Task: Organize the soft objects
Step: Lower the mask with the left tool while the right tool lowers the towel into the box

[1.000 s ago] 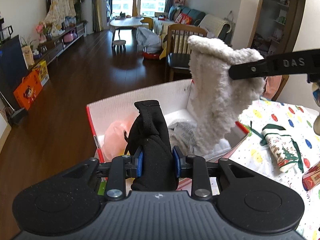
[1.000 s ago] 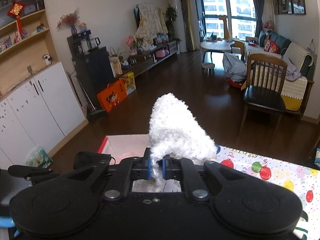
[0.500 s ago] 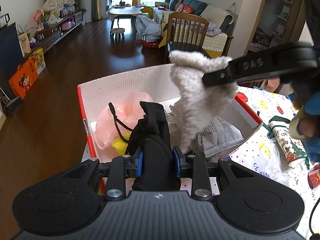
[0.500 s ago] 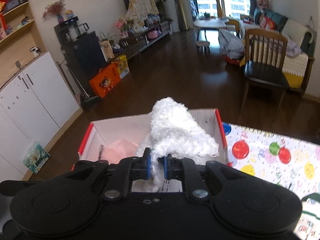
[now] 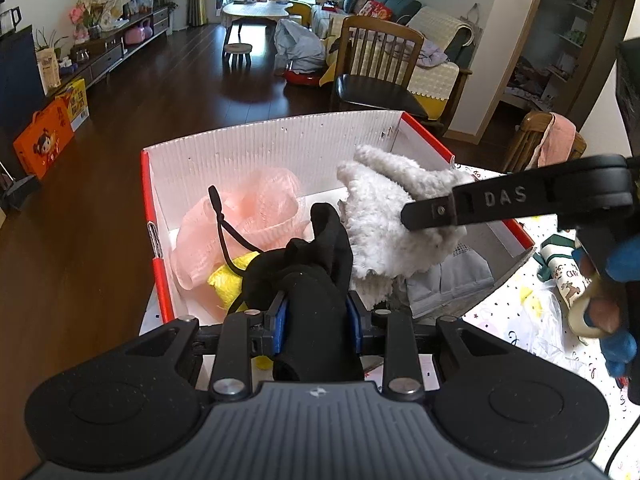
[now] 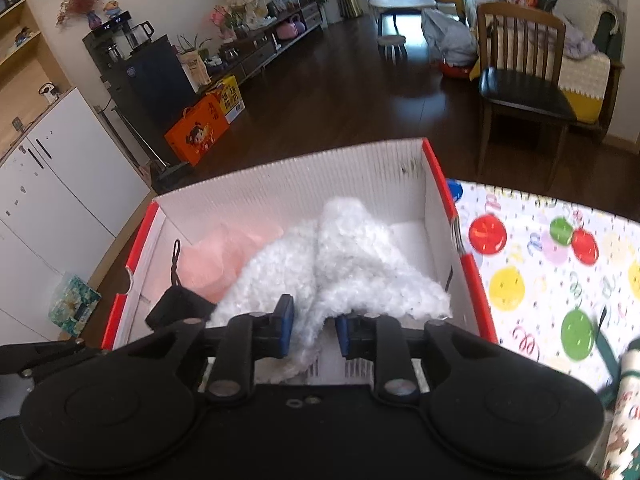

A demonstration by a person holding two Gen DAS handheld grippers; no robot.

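Centrally in the right wrist view, the white fleece (image 6: pixel 344 264) lies in the box (image 6: pixel 288 176), its near end between the right gripper (image 6: pixel 310 334) pads, whose jaws are opening and stand apart from the fabric. Lower centre of the left wrist view, the left gripper (image 5: pixel 316 316) is clamped on a black cloth (image 5: pixel 316 280) over the box's near edge. Left of the fleece sits a pink mesh (image 5: pixel 240 220) with a yellow piece (image 5: pixel 228 280) below it. At right, a patterned tablecloth (image 6: pixel 552 264) covers the table.
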